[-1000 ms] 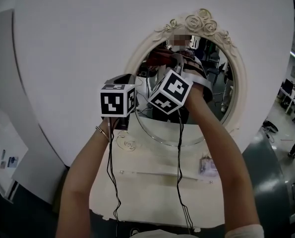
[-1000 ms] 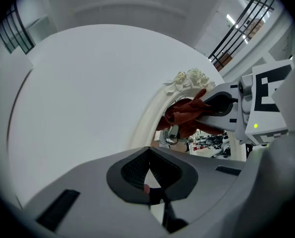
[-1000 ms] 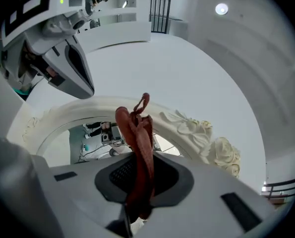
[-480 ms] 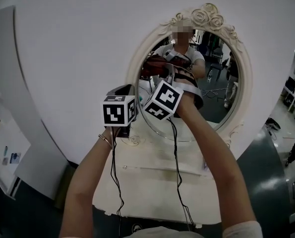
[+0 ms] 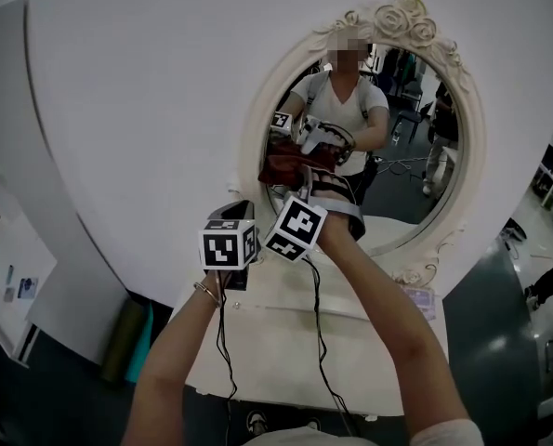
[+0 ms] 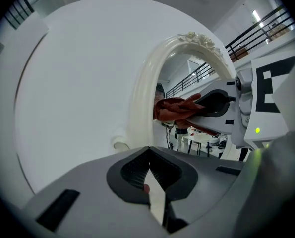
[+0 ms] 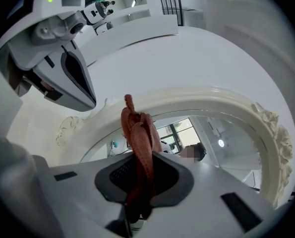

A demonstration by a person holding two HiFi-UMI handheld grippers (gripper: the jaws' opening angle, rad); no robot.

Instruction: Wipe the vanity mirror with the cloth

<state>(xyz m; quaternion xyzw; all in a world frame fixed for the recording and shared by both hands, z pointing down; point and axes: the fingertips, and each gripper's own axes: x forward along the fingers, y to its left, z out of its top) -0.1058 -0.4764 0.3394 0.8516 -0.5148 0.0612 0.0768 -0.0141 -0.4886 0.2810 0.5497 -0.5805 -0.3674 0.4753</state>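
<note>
Head view: right tool (image 5: pixel 299 186) holds the cloth (image 5: pixel 283 169) at the vanity mirror (image 5: pixel 401 147), 9 o'clock on the glass, positioned for wiping.
Left gripper view: left tool (image 6: pixel 148 171) is closed, empty and kept clear.
Right gripper view: jaws clamp the cloth.

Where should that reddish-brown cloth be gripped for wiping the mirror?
Grip the reddish-brown cloth at its bunched middle, from behind, as the right claw does: gathered folds give bulk to clamp, leaving the loose end poking toward the oval white-framed mirror.
</note>
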